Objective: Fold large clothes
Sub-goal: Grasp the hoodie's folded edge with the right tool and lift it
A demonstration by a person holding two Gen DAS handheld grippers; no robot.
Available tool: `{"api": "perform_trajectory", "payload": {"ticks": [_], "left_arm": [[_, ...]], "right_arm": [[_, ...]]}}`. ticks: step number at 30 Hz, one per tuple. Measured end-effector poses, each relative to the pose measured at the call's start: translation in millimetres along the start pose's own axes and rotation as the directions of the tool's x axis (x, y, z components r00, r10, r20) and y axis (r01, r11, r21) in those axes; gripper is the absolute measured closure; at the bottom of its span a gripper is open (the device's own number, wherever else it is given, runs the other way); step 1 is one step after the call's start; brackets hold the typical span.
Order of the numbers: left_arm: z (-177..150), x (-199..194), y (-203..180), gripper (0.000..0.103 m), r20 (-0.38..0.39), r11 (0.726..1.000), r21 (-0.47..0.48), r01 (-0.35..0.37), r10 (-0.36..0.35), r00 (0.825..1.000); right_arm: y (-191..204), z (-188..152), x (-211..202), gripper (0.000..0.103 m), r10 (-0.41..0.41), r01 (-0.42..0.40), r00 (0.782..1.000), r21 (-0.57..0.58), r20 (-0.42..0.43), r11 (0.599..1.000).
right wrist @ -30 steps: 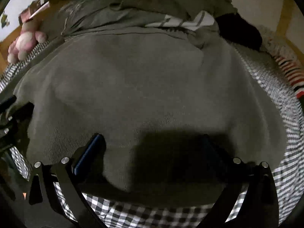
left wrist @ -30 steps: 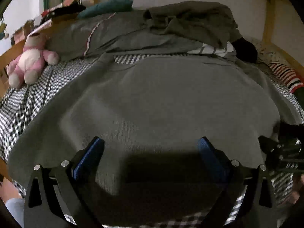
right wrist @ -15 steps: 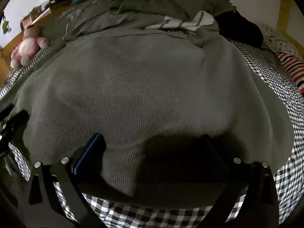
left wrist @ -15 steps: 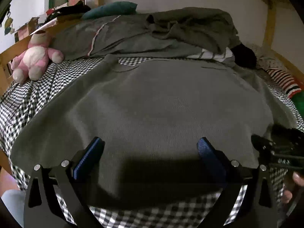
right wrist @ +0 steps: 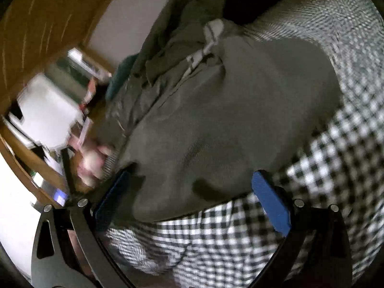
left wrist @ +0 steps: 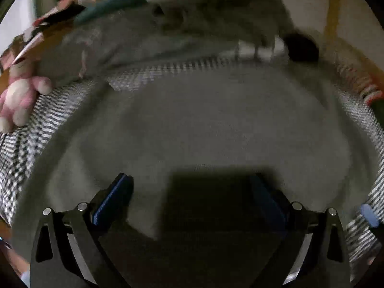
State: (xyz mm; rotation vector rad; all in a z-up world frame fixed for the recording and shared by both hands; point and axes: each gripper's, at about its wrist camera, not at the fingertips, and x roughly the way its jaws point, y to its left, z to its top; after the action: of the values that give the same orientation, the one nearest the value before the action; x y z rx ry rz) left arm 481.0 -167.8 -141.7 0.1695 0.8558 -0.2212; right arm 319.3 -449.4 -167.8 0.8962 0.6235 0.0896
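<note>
The checkered bedsheet point(right wrist: 336, 156) is mostly covered by the grey sweater point(left wrist: 204, 124), spread flat ahead of both claws, long axis hard to call. Left gripper point(left wrist: 192, 196) and right gripper point(right wrist: 192, 192) are held spread wide, nothing pinched.

in the left wrist view we look level and close across the grey sweater point(left wrist: 204, 124) toward the wall; the right wrist view is rolled sideways (blurred), just as near. both share the sweater and checked bedsheet point(right wrist: 336, 168).
</note>
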Motion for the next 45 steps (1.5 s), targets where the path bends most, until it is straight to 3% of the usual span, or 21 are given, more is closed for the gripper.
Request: {"api": "perform_trajectory", "payload": {"ticks": [5,7,9,12,15,20,21,22,24,26,32,33,35,39,43,45], "left_arm": [[2,4,11,0.004,-0.028,0.999,-0.02,0.048,-0.049,0.998],[4,7,13,0.004,-0.037,0.997,-0.034,0.066,-0.067,0.997],[2,8,15,0.004,-0.032,0.997,-0.037,0.071,-0.072,0.997],[0,7,12,0.004,-0.026,0.997,-0.039,0.07,-0.071,0.997],[0,7,11,0.004,-0.025,0.997,-0.037,0.071,-0.072,0.997],[0,6,10,0.004,-0.016,0.998,-0.03,0.057,-0.058,0.998],[-1,6,10,0.004,-0.013,0.998,-0.03,0.057,-0.058,0.998],[-1,6,10,0.004,-0.011,0.998,-0.03,0.058,-0.058,0.998],[-2,6,10,0.004,-0.002,0.998,-0.028,0.056,-0.056,0.998],[-3,5,9,0.004,0.008,0.998,-0.032,0.054,-0.053,0.999],[1,-23,34,0.004,0.037,0.989,-0.11,0.098,-0.095,0.995],[2,-26,40,0.004,0.028,0.989,-0.119,0.089,-0.086,0.996],[-2,-7,44,0.004,-0.068,0.995,-0.078,0.061,-0.067,0.995],[-11,4,35,0.004,-0.038,0.999,-0.032,0.018,-0.019,0.999],[-1,-10,45,0.004,-0.037,0.999,-0.04,0.026,-0.028,0.999],[9,-24,68,0.004,-0.006,0.995,-0.056,-0.079,0.079,0.997]], "right_arm": [[-34,-8,6,0.003,0.014,-0.011,1.0,0.205,-0.014,0.979],[-46,-8,7,0.003,0.067,-0.068,0.998,0.276,0.014,0.959],[-47,-1,9,0.003,0.086,-0.094,0.995,0.281,0.041,0.955],[-55,23,12,0.003,0.049,-0.08,0.993,0.302,0.109,0.95],[-61,38,21,0.002,0.035,-0.071,0.994,0.357,0.105,0.931],[-50,47,27,0.004,0.012,-0.048,0.995,0.357,0.103,0.933],[-49,49,25,0.014,0.03,-0.073,0.991,0.352,0.127,0.933],[-46,49,22,0.042,0.033,-0.081,0.989,0.337,0.145,0.938],[-39,53,16,0.072,0.003,-0.053,0.988,0.313,0.157,0.948],[-32,62,14,0.074,0.027,-0.066,0.988,0.258,0.151,0.964],[1,75,22,0.074,-0.044,0.023,0.99,0.149,0.135,0.989],[3,76,24,0.074,-0.049,0.03,0.99,0.141,0.136,0.99],[9,80,28,0.074,-0.042,0.024,0.989,0.124,0.141,0.992],[57,84,35,0.074,-0.012,0.02,0.988,-0.048,0.156,0.999],[111,81,42,0.074,0.053,-0.022,0.988,-0.211,0.145,0.977],[125,81,46,0.074,0.073,-0.039,0.988,-0.242,0.135,0.969]]}}
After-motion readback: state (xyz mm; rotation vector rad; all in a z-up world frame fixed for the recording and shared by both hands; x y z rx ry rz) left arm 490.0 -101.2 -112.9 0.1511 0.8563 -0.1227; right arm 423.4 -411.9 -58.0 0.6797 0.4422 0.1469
